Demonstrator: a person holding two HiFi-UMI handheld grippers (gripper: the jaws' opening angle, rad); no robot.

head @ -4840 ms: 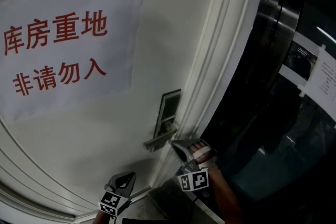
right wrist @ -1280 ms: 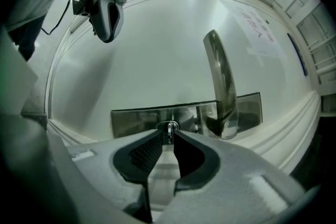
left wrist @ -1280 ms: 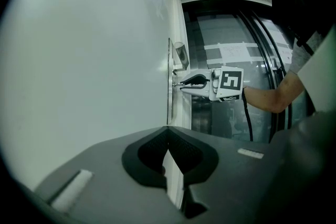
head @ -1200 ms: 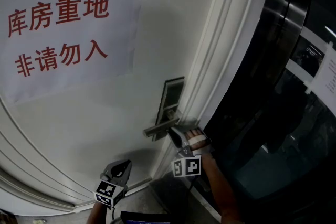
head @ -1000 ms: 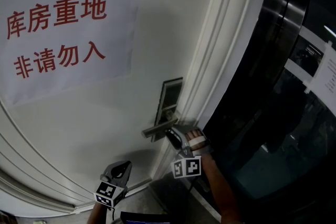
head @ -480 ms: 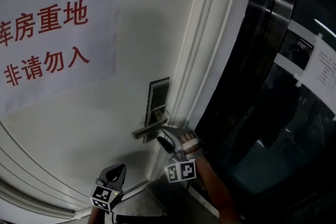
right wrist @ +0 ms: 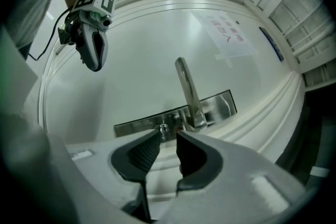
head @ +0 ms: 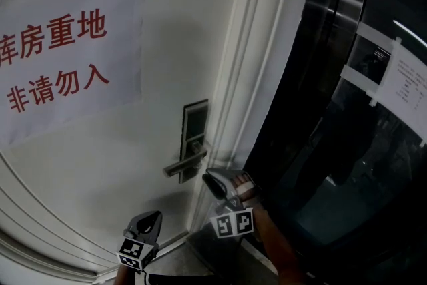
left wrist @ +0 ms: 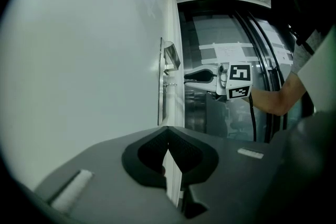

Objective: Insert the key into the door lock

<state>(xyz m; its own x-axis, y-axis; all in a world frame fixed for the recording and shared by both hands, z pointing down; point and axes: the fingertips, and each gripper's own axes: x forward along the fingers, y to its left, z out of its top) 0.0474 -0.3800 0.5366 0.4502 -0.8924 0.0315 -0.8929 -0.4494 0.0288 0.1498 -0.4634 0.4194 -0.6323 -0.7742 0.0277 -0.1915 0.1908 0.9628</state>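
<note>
Head view is mostly the white door (head: 100,163), and I hold the left gripper (head: 153,218) low before it, closed on nothing, since this job needs one hand. The right gripper (right wrist: 168,134) points level at the lock plate (right wrist: 215,105) with the handle (right wrist: 186,86) just above. Its jaws have just been closing partway but are apart and empty, because the key (right wrist: 164,129) already sits in that plate just beyond their tips, apparently inserted.

Camera positions
Head view looks down at lock plate (head: 195,127); right gripper view faces it close from 5 o'clock, left gripper view farther from 7 o'clock.
</note>
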